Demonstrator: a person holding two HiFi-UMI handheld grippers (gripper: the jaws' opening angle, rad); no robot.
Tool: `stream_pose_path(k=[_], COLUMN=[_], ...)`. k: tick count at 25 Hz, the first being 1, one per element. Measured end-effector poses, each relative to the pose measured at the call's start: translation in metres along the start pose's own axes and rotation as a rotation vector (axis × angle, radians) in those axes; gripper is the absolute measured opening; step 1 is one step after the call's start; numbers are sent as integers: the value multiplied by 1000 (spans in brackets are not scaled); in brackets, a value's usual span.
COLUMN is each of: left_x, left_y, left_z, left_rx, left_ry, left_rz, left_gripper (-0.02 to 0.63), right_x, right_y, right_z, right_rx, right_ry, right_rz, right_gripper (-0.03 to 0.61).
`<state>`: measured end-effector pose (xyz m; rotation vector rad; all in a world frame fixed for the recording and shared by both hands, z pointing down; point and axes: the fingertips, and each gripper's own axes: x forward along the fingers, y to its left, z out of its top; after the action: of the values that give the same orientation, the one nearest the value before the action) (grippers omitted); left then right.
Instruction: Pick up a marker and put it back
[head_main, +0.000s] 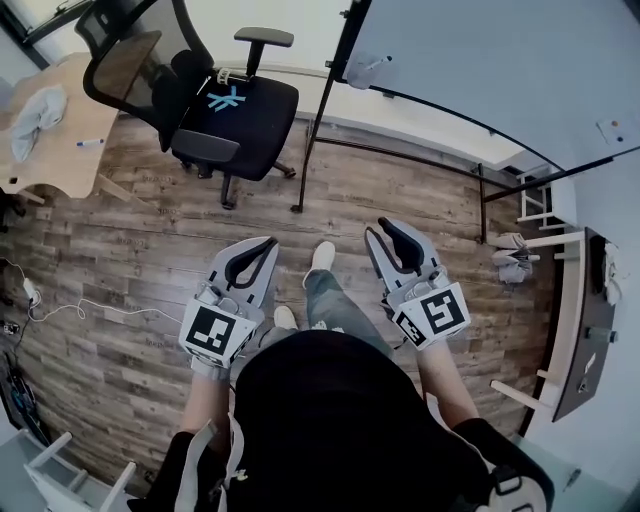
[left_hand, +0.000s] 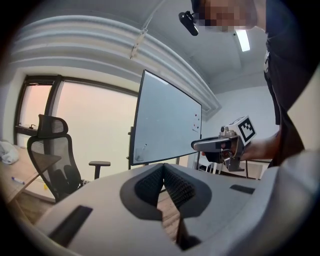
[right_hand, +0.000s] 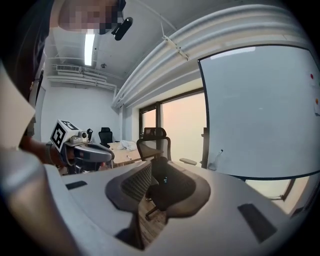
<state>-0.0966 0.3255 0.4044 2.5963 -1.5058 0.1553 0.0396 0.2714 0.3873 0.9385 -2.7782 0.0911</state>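
Note:
A marker (head_main: 372, 65) rests at the lower left corner of the whiteboard (head_main: 500, 60); it shows small in the left gripper view (left_hand: 141, 150) and the right gripper view (right_hand: 218, 152). Another marker (head_main: 88, 143) lies on the wooden desk (head_main: 60, 160) at far left. Both grippers are held at waist height over the floor, well short of the board. My left gripper (head_main: 266, 243) (left_hand: 163, 167) has its jaws shut and empty. My right gripper (head_main: 378, 232) (right_hand: 157, 161) is also shut with nothing in it.
A black office chair (head_main: 230, 110) stands between desk and whiteboard stand (head_main: 320, 130). A cloth (head_main: 35, 110) lies on the desk. Cables (head_main: 80, 305) trail on the wood floor at left. White shelving (head_main: 570, 310) stands at right.

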Motion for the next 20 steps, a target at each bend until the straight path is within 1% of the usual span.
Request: stream_pose_path(k=[5,9,12,15,18,20], left_x=[49,94,125,158,187,204], left_y=[40,63,75,84,93,97], left_z=[6,15,26,32,38,41], left_rx=[0,1,-3,-12,12,15], left_ry=[25,51,63,48,55,60], left_rz=[36,47,55,46,45,46], left_gripper=[9,9,9,9,9,9], right_x=[51,83,99,114,125,130], right_y=[-47,-91,-121,-152,-179,-196], right_z=[3,9,13,15,15,14], right_rx=[15,21,33,44,62,70], right_ry=[-3,-3,0,4,3,1], right_rz=[29,39,44,41,38,34], right_gripper=[97,96,95,95,95,97])
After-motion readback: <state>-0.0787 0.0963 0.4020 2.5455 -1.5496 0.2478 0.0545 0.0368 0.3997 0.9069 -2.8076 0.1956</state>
